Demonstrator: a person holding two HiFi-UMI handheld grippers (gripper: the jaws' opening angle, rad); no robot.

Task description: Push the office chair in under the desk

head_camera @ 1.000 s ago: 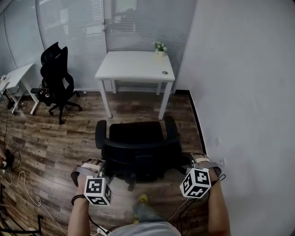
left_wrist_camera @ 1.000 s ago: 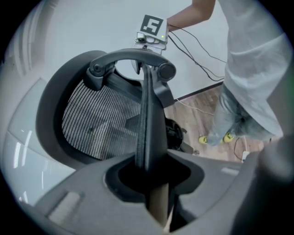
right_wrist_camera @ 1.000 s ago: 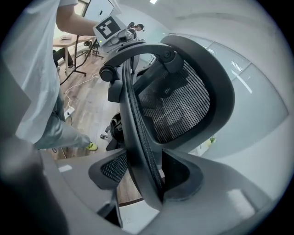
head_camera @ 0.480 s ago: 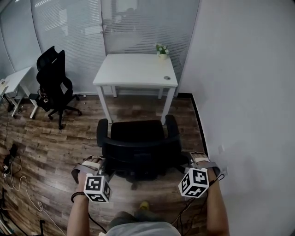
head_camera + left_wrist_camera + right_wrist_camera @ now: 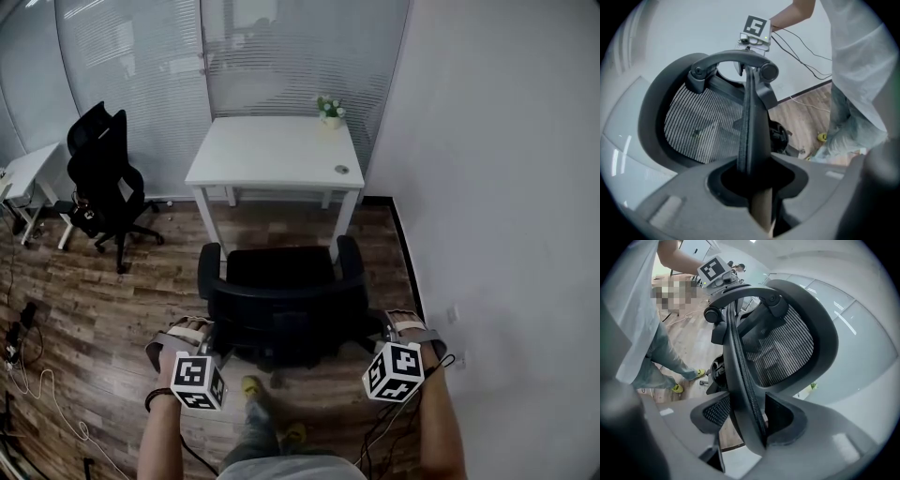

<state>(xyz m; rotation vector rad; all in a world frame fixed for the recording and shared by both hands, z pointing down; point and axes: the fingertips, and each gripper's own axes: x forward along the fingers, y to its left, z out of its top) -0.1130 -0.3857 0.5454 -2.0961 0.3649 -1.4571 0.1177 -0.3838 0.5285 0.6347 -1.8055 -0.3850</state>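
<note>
The office chair (image 5: 279, 267) has been rolled farther toward the desk (image 5: 272, 155). The strip of wooden floor (image 5: 112, 281) that lay between the armrests and the desk's near legs in the earlier frame has almost been closed. The chair now stands just short of those legs, centred between them, and is not yet under the top. The task is judged to be well under way, with a last stretch of pushing left.

The backrest (image 5: 286, 314) is held at both sides. The left claw (image 5: 211, 336) is clamped on its left rim and the right claw (image 5: 382, 330) on its right rim. In each gripper view the rim is seen pinched between the jaws. That hold is unchanged from the earlier frame; only the gap to the desk has shrunk. A yellow shoe (image 5: 251, 386) is now seen planted on the near floor just behind the backrest. The second chair (image 5: 103, 169) at the far left is untouched.
</note>
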